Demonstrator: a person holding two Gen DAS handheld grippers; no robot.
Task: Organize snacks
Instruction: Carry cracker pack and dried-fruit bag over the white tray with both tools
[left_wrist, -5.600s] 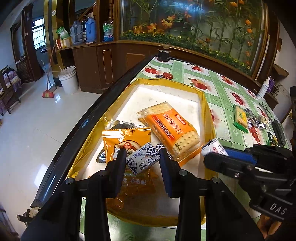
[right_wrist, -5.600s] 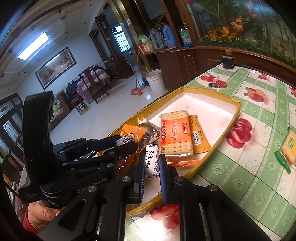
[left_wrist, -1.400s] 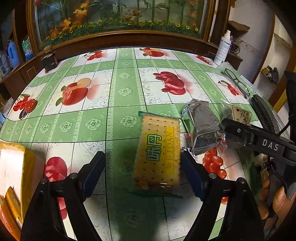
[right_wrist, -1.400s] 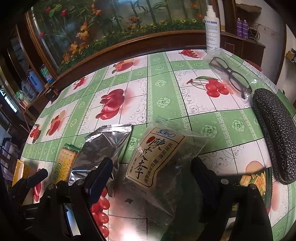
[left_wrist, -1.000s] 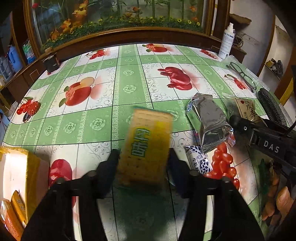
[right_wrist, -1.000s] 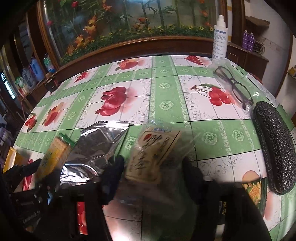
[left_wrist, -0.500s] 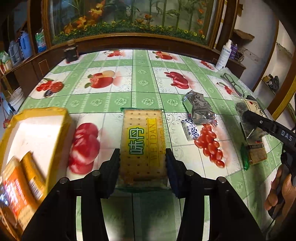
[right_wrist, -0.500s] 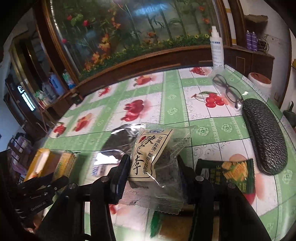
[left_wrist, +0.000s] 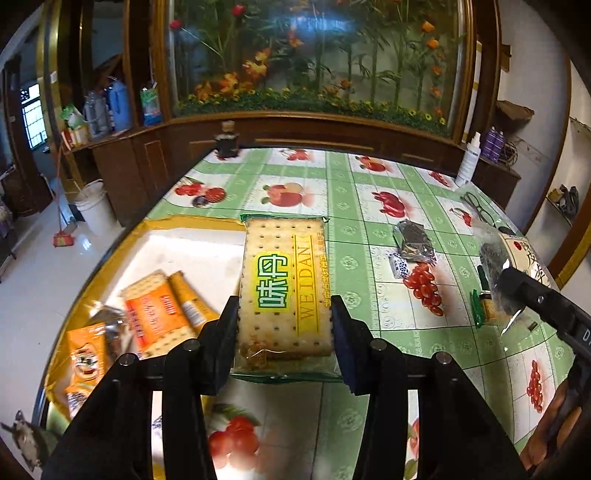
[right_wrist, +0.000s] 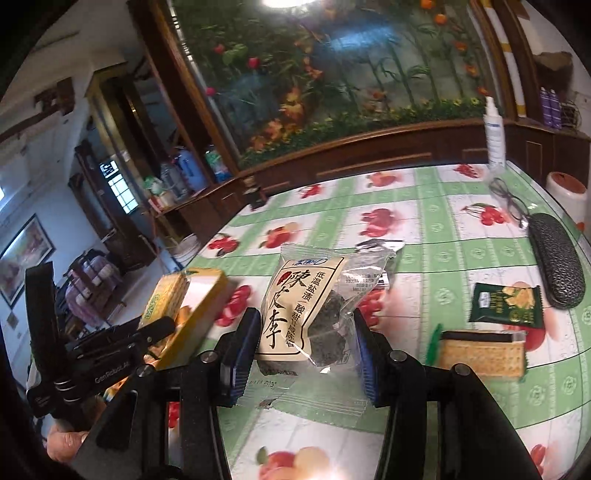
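Left wrist view: the left gripper fingers clamp the WEIDAN cracker pack, long axis pointing ahead, with the yellow tray just left. Right wrist view: the right gripper grasps the preserved-plum bag, tray farther left across the table.

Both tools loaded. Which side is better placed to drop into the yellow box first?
Left. Its tool holds the cracker pack right beside the yellow box. The right tool, holding the plum bag, is farther off, with the left one between.
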